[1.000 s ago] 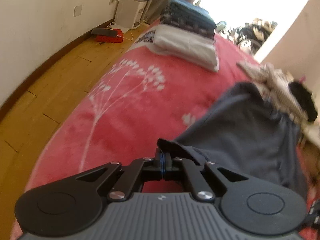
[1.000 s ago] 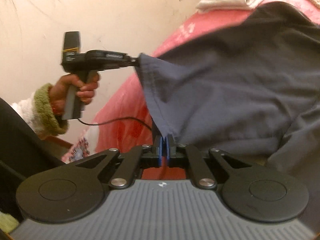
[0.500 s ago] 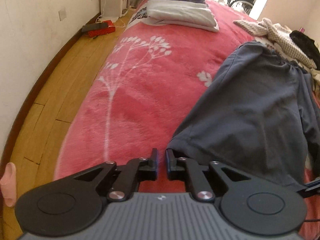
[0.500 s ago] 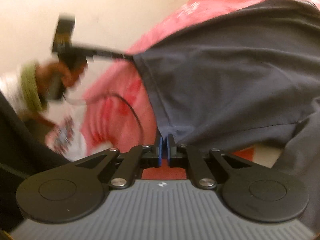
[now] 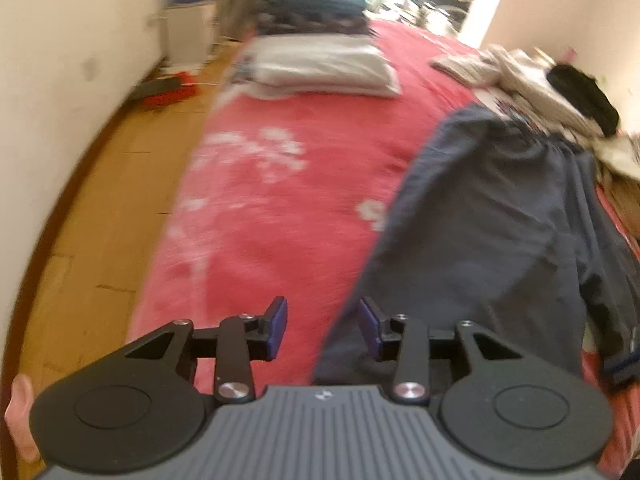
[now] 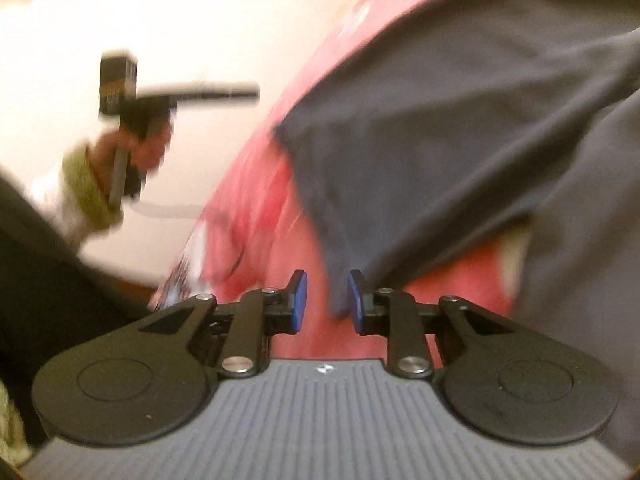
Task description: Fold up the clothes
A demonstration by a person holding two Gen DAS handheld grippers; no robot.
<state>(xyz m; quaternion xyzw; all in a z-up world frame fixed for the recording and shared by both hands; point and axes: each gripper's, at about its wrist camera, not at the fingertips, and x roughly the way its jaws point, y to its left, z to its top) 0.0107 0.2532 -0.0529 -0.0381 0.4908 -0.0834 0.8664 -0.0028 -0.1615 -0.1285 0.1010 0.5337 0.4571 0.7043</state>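
Left wrist view: the left gripper (image 5: 322, 325) has its jaws opening, the blue pads (image 5: 277, 322) apart with only red blanket (image 5: 280, 208) showing between them; nothing is grasped. The right-hand pad sits just beside the near edge of the dark grey garment (image 5: 492, 216), and I cannot tell whether it touches the cloth. That garment lies spread on the right part of the blanket, reaching away toward a heap of loose clothes (image 5: 520, 80) at the far right. At the far end of the blanket stands a stack of folded clothes (image 5: 320, 52) (white at the bottom, darker pieces on top). A wooden floor (image 5: 108, 200) runs along the left, against a pale wall.

Right wrist view: the right gripper (image 6: 327, 300) also has its jaws opening. A hanging corner of the same garment (image 6: 460, 112) droops between the pads (image 6: 299, 300), close to the right-hand one, but it is not pinched. Further left, a hand (image 6: 136, 152) with a green cuff carries the other gripper clear of the cloth (this part is heavily blurred).
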